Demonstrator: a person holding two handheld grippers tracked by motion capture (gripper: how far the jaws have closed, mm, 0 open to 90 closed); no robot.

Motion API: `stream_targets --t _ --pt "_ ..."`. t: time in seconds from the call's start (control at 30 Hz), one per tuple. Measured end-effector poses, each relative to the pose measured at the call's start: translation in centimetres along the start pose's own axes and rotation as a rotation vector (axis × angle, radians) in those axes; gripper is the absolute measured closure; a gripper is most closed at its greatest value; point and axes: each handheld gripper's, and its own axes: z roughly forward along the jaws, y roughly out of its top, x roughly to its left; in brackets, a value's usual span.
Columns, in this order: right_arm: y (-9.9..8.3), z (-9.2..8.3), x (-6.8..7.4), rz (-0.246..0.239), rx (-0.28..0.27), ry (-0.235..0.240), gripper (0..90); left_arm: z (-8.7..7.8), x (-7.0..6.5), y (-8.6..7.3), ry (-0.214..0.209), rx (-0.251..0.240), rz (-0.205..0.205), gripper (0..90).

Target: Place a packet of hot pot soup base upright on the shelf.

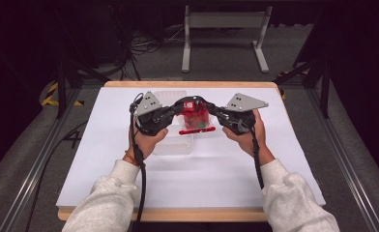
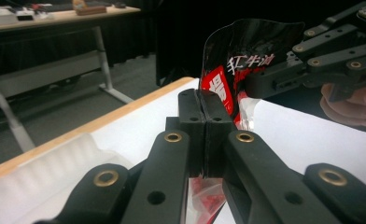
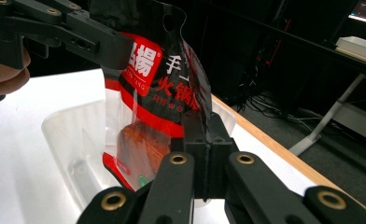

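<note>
Two grippers clamp one red-and-black food pouch (image 1: 194, 116) from opposite sides, holding it upright over the middle of the white-covered table (image 1: 105, 159). Landmark = the pouch.

L gripper (image 1: 177, 107): comes in from the pouch's left side, jaws pressed fully together on the pouch's edge; in the left gripper view the two black jaws meet w/ no gap and the film is pinched between them. Person's left hand (image 1: 146, 140) wraps the gripper body, just left of and below the pouch.

R gripper (image 1: 212, 109): comes in from the pouch's right side, jaws likewise closed tight on the opposite edge; right gripper view shows the jaws meeting on the pouch's side seam. Right hand (image 1: 245, 135) sits right of and below the pouch.

Pouch: top part black w/ white and red characters and a hang hole near the top edge; lower part clear, w/ a reddish-orange block inside. Top looks slightly spread/creased.

Clear plastic container (image 3: 73, 140) sits on the table directly under and behind the pouch; can't tell if the pouch bottom touches it. A 2nd translucent ribbed piece (image 2: 45, 172) lies just left of the pouch, near the table's far edge.
</note>
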Motion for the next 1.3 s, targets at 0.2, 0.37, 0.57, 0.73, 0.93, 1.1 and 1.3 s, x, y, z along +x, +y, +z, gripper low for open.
stream_targets --t 0.2,0.37,0.57,0.73,0.93,1.1,1.3 --pt "0.2 2.0 0.6 0.017 0.002 0.018 90.0 -0.4 1.7 -0.2 0.029 -0.003 -0.010 88.7" --pt "0.3 3.6 1.3 0.019 0.006 0.031 90.0 -1.0 2.8 -0.8 0.054 -0.001 -0.023 88.7" --pt "0.0 5.4 1.9 0.034 0.025 0.052 90.0 -1.2 3.7 -1.8 0.067 0.013 -0.042 88.8" --pt "-0.4 6.5 2.6 0.027 0.041 0.065 90.0 -1.4 4.1 -2.4 0.065 0.002 -0.051 88.6" --pt "-0.8 7.4 3.3 0.021 0.055 0.076 90.0 -1.5 4.5 -3.1 0.059 0.002 -0.052 88.3" --pt "-1.1 7.9 3.5 0.022 0.069 0.085 90.0 -1.4 4.9 -3.6 0.062 0.016 -0.071 88.1" --pt "-1.9 8.4 3.7 0.023 0.090 0.089 90.0 -1.1 5.0 -4.9 0.064 0.046 -0.074 87.8"
